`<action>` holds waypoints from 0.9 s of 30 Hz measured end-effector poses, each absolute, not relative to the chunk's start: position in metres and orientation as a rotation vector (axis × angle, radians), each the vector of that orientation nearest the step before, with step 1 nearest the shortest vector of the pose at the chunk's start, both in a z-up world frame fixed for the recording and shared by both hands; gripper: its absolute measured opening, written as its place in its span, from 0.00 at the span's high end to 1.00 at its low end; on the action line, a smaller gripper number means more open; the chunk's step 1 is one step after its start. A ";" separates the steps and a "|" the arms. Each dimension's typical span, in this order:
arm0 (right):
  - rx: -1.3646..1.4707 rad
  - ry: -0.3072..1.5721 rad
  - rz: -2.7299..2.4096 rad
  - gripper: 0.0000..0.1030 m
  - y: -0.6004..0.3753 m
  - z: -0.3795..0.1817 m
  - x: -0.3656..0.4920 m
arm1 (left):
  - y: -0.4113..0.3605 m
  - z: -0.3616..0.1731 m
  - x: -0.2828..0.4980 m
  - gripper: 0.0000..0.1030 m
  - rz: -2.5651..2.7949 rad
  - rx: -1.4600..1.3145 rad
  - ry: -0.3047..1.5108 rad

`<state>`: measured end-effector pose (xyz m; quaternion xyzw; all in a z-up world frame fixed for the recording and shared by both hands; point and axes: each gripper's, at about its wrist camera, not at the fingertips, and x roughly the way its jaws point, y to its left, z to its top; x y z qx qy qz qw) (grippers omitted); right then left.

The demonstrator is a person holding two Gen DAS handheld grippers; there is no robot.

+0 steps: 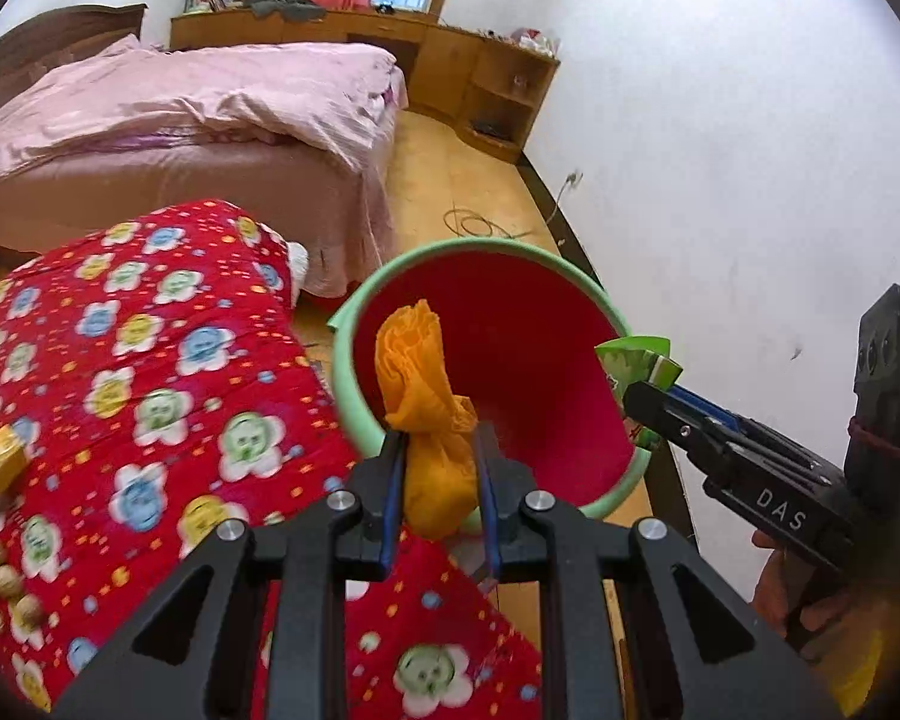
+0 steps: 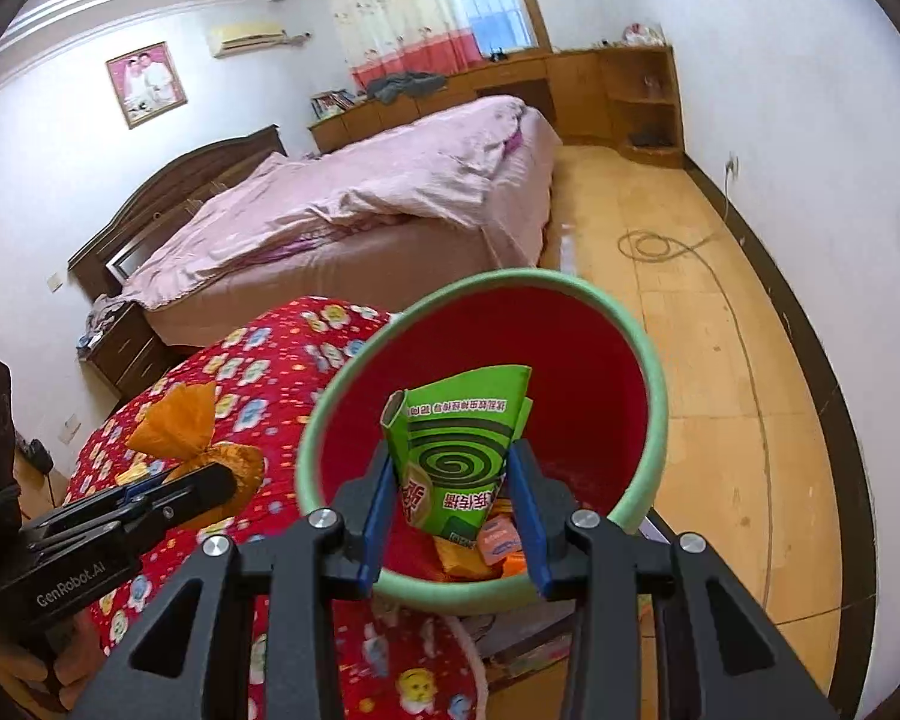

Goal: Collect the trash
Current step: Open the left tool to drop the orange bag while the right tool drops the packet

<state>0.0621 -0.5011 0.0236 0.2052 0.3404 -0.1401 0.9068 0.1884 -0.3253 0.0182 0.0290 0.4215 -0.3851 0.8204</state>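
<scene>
A red bin with a green rim (image 1: 450, 252) (image 2: 654, 396) stands beside a red flowered quilt (image 1: 150, 372) (image 2: 258, 372). My left gripper (image 1: 439, 447) (image 2: 210, 480) is shut on a knotted orange bag (image 1: 426, 396) (image 2: 180, 420), held over the bin's near rim in the left wrist view. My right gripper (image 2: 450, 468) (image 1: 642, 399) is shut on a flattened green mosquito-coil box (image 2: 456, 444) (image 1: 636, 360), held above the bin's mouth. Some small packets (image 2: 498, 546) lie at the bin's bottom.
A pink bed (image 1: 198, 114) (image 2: 360, 204) lies behind the quilt. Walnuts (image 1: 6, 582) and a yellow box (image 1: 0, 456) rest on the quilt at left. A coiled cable (image 2: 654, 243) lies on the wooden floor. A white wall (image 1: 720, 150) runs along the right.
</scene>
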 end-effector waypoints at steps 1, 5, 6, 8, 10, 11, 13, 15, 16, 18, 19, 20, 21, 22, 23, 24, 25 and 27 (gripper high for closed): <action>0.429 0.708 -0.292 0.62 -0.505 0.020 0.064 | -0.332 0.014 0.190 0.80 -0.824 0.073 0.902; 0.443 0.723 -0.296 0.60 -0.518 0.008 0.070 | -0.345 0.005 0.193 0.77 -0.816 0.106 0.905; 0.449 0.725 -0.298 0.59 -0.520 0.006 0.070 | -0.346 0.004 0.194 0.74 -0.816 0.109 0.907; 0.459 0.724 -0.299 0.56 -0.522 0.003 0.071 | -0.347 0.003 0.193 0.60 -0.818 0.107 0.911; 0.471 0.722 -0.303 0.54 -0.525 0.000 0.071 | -0.345 0.003 0.193 0.58 -0.811 0.105 0.900; 0.478 0.721 -0.303 0.53 -0.526 -0.001 0.071 | -0.344 0.003 0.193 0.57 -0.805 0.107 0.899; 0.482 0.715 -0.300 0.52 -0.526 -0.002 0.071 | -0.341 0.004 0.193 0.55 -0.798 0.103 0.896; 0.473 0.708 -0.303 0.49 -0.524 -0.001 0.070 | -0.338 0.007 0.193 0.55 -0.792 0.097 0.896; 0.474 0.704 -0.303 0.47 -0.523 0.001 0.069 | -0.336 0.008 0.193 0.55 -0.788 0.092 0.894; 0.476 0.697 -0.295 0.43 -0.522 0.004 0.068 | -0.330 0.011 0.191 0.55 -0.780 0.080 0.889; 0.474 0.694 -0.293 0.39 -0.520 0.006 0.068 | -0.326 0.013 0.190 0.55 -0.776 0.074 0.887; 0.467 0.688 -0.291 0.36 -0.517 0.008 0.066 | -0.321 0.016 0.189 0.55 -0.769 0.066 0.884; 0.462 0.683 -0.291 0.35 -0.516 0.010 0.065 | -0.316 0.017 0.189 0.55 -0.763 0.062 0.881; 0.458 0.678 -0.292 0.35 -0.515 0.011 0.064 | -0.309 0.020 0.189 0.55 -0.752 0.055 0.877; 0.456 0.672 -0.290 0.35 -0.512 0.014 0.063 | -0.304 0.022 0.188 0.55 -0.746 0.052 0.872; 0.457 0.669 -0.288 0.35 -0.510 0.016 0.062 | -0.299 0.024 0.188 0.55 -0.740 0.050 0.868; 0.460 0.664 -0.285 0.35 -0.508 0.018 0.061 | -0.290 0.026 0.187 0.55 -0.726 0.050 0.861; 0.458 0.659 -0.278 0.35 -0.502 0.021 0.060 | -0.279 0.029 0.187 0.55 -0.703 0.051 0.856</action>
